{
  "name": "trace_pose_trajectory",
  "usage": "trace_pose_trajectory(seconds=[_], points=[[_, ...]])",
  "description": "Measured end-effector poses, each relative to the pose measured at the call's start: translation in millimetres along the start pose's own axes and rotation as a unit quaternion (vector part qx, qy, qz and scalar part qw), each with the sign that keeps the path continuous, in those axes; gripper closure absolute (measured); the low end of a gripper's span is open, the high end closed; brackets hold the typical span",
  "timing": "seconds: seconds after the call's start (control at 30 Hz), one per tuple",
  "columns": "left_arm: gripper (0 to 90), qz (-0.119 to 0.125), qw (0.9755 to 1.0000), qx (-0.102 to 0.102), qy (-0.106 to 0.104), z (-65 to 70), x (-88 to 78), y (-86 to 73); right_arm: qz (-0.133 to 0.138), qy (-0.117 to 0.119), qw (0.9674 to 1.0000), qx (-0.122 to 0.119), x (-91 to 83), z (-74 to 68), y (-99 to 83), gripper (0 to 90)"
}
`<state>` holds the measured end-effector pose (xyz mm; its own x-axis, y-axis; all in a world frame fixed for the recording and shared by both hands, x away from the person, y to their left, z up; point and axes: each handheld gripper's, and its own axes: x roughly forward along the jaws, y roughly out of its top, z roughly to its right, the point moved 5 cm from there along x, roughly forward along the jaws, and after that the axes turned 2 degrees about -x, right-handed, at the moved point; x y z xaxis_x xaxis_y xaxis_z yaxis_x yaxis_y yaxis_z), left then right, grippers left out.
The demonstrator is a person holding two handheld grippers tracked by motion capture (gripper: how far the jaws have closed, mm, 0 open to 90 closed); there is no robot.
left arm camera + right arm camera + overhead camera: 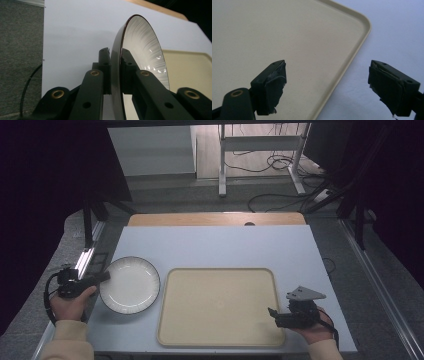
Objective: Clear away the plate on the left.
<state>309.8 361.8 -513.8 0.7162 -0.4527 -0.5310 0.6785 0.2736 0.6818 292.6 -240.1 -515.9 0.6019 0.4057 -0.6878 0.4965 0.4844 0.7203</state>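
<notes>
Two grippers work at a white table (215, 245): the left gripper (115, 62) clamps the rim of a white plate (129, 284) lying just left of a beige tray (218, 306). The right gripper (327, 85) hovers over the tray's near right edge, jaws wide apart and holding nothing.

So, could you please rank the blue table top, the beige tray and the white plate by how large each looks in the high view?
1. Blue table top, clearly the largest.
2. Beige tray, roughly a third of the table top.
3. White plate, the smallest, its rim clamped by the left hand-held gripper.
</notes>
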Motion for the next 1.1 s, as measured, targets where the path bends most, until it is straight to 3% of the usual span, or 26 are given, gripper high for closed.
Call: trace_pose_trajectory(seconds=[0.03, 0.1, 0.37, 0.53, 0.83, 1.1], points=[[82.4, 0.007, 0.9997, -0.017, -0.014, 0.0, -1.7, -3.2, 0.002, 0.000, 1.0000, 0.000, -1.0, 1.5, -0.6, 15.7], [82.5, 0.012, 0.9991, -0.032, -0.027, 1.4, -3.8, -6.5, 0.004, 0.000, 1.0000, 0.003, -2.1, 4.2, -1.4, 15.6], [82.2, 0.034, 0.9966, -0.050, -0.057, 14.4, -14.3, -13.4, 0.012, -0.001, 0.9998, 0.016, -1.8, 11.5, -0.6, 15.7], [81.7, 0.045, 0.9951, -0.061, -0.064, 19.5, -17.0, -17.5, 0.010, 0.002, 0.9999, 0.013, 0.8, 11.3, 0.7, 15.7], [81.6, 0.056, 0.9930, -0.064, -0.082, 38.5, -15.8, -23.5, 0.011, 0.002, 0.9997, 0.020, 2.3, 13.1, 1.0, 15.6], [81.4, 0.041, 0.9925, -0.063, -0.097, 55.5, -9.3, -29.9, 0.022, 0.004, 0.9992, 0.032, -1.1, 16.6, 1.5, 15.7]])
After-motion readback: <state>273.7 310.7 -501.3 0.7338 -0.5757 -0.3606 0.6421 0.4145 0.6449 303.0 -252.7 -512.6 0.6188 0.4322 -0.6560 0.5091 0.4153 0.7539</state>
